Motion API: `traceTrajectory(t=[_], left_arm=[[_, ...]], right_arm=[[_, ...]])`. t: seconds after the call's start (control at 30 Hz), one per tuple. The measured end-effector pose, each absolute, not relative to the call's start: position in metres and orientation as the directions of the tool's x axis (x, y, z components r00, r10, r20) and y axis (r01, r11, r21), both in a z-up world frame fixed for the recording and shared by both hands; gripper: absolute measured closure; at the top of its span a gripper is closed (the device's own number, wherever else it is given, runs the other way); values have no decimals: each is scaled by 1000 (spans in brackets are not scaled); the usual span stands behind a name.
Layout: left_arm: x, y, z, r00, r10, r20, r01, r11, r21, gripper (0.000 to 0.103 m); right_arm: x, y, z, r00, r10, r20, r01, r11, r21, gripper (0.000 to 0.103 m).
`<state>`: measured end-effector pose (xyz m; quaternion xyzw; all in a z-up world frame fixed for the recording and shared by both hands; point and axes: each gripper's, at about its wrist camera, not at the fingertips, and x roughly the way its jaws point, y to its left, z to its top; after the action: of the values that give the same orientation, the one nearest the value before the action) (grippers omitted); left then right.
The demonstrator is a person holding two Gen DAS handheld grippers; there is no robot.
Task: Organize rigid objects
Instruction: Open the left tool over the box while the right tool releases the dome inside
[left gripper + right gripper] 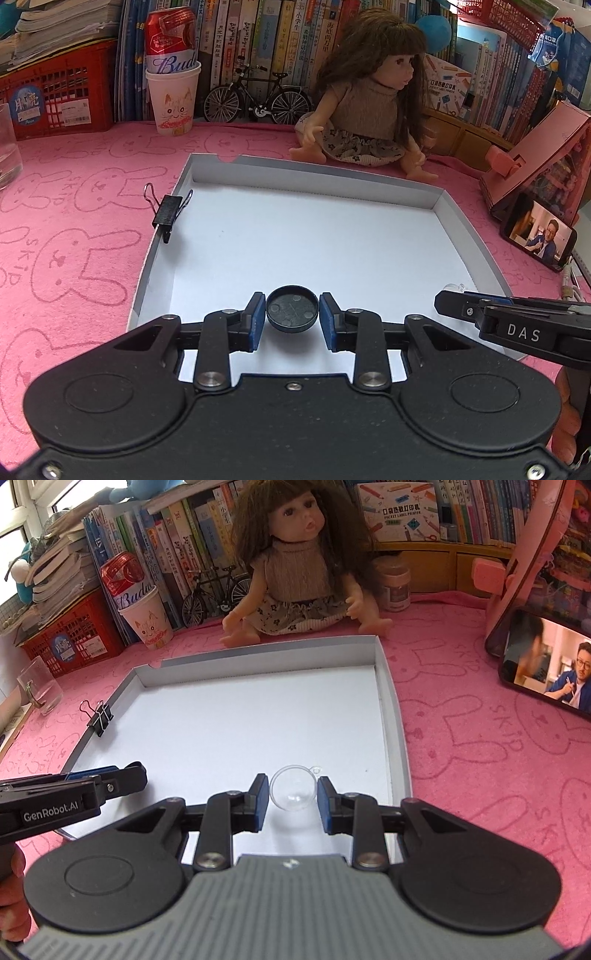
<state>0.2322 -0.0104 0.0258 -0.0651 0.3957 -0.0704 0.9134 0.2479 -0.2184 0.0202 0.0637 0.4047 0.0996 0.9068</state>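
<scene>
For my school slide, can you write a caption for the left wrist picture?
Left gripper fingers flank a round black cap in the white tray, a binder clip on its edge.

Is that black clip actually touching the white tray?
Touching. In the left wrist view the binder clip is clamped over the left wall of the white tray; the right wrist view shows the same.

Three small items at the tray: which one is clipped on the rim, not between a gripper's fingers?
The binder clip, clamped on the tray left wall. The black cap sits between the left gripper fingers, the clear half-sphere between the right gripper fingers.
</scene>
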Motion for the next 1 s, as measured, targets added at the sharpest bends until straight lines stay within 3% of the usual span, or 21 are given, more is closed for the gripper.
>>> traceTrajectory(t=[0.4,0.6,0.63,0.67,0.7,1.0], left_arm=[[234,-10,20,671,-171,-722,68,983,-170,73],[234,-10,20,673,-167,-721,66,984,-166,72],[234,-9,20,676,-160,-719,61,985,-163,71],[233,-9,21,680,-155,-717,57,986,-159,63],[232,-8,22,684,-152,-713,55,986,-157,55],[218,-7,35,719,-164,-676,72,984,-162,27]], right_arm=[[252,-215,17,646,221,-731,-131,975,179,70],[252,-214,17,648,219,-729,-131,975,177,63],[252,-215,17,649,221,-728,-131,975,179,52],[252,-215,17,651,223,-726,-131,975,181,48],[251,-215,17,652,227,-724,-134,974,185,47],[241,-216,26,684,218,-696,-145,976,164,25]])
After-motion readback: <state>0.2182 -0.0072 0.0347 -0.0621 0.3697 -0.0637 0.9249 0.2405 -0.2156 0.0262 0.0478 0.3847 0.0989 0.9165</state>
